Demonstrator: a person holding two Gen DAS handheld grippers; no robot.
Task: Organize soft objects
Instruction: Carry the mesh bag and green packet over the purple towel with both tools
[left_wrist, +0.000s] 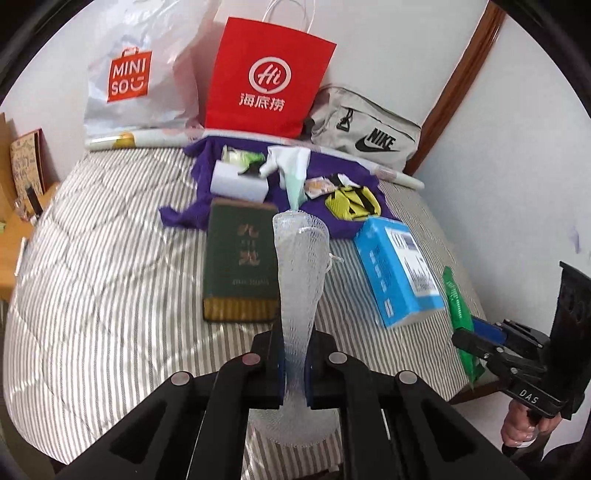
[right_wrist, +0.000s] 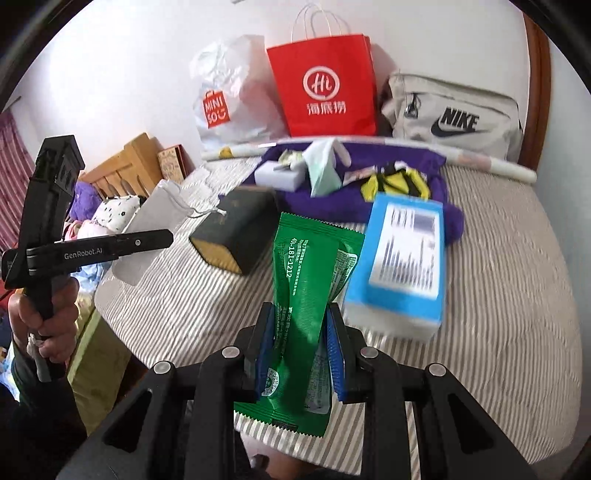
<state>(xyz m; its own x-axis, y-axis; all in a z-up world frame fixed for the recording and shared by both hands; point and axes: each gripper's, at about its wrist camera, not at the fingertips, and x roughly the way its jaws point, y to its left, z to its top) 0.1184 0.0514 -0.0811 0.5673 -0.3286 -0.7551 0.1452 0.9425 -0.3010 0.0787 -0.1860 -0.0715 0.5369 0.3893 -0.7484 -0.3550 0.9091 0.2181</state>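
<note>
Above the striped bed, left gripper pinches a white mesh pouch, right gripper clamps a green packet — both lifted clear, presumably for sorting.

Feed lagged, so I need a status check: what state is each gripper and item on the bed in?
left gripper: shut on white mesh bag, lifted
right gripper: shut on green packet, lifted
blue box: closed, lying flat
green box: closed, lying flat
red paper bag: upright
</note>
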